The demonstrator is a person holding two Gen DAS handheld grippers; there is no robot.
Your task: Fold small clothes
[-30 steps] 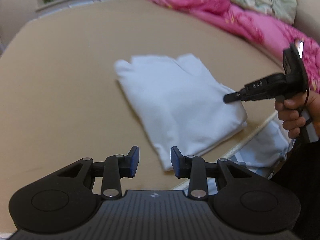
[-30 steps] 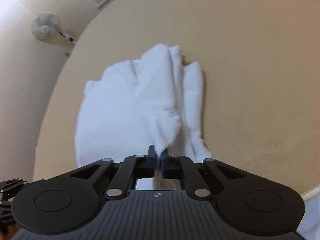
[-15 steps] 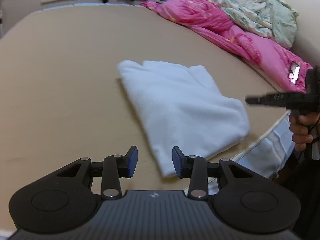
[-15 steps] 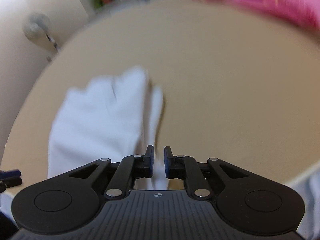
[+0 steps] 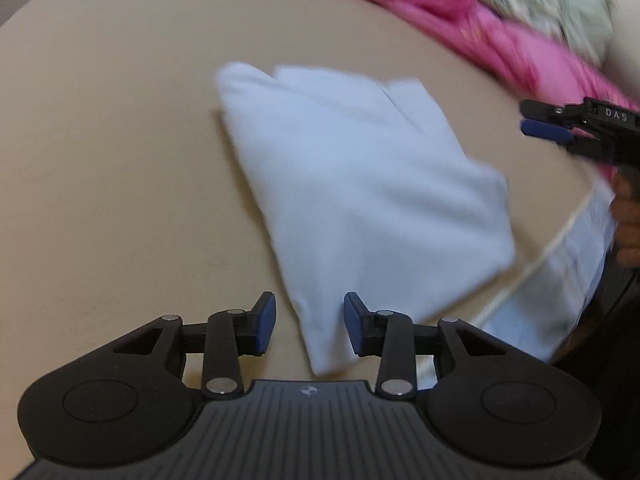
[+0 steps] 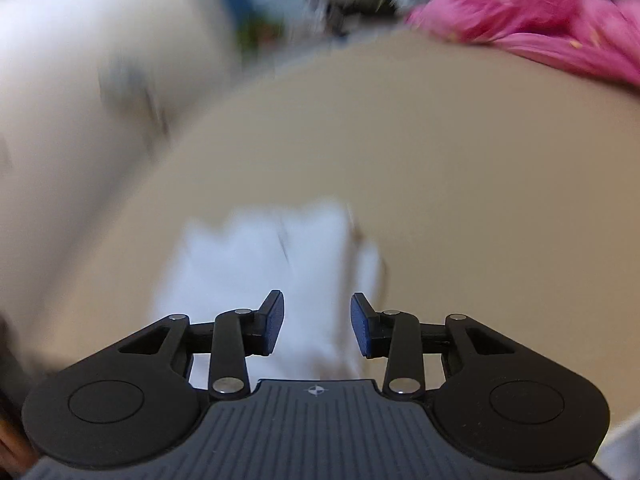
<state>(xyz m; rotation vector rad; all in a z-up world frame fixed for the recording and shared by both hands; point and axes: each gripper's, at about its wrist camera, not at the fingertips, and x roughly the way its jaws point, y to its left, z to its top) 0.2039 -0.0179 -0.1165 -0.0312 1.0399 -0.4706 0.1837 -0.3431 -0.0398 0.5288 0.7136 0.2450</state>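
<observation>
A white garment (image 5: 360, 200), folded into a rough rectangle, lies flat on the tan bed surface (image 5: 120, 160). My left gripper (image 5: 310, 322) is open just above the garment's near corner, which shows between the blue pads without either pad pressing on it. In the left wrist view my right gripper (image 5: 530, 120) hovers off the garment's right side, clear of it. In the blurred right wrist view the right gripper (image 6: 316, 320) has its jaws opening, with the white garment (image 6: 280, 260) lying below and beyond them, not gripped.
A pink blanket (image 5: 480, 28) and a pale floral quilt (image 5: 560, 0) are heaped along the far right. The bed's edge with a white sheet (image 5: 560, 272) runs at the right, where a person's hand (image 5: 628, 216) holds the right gripper.
The right gripper let go of the cloth fold it pinched, opened and lifted away. The left gripper came down and closer to the garment's near corner.
</observation>
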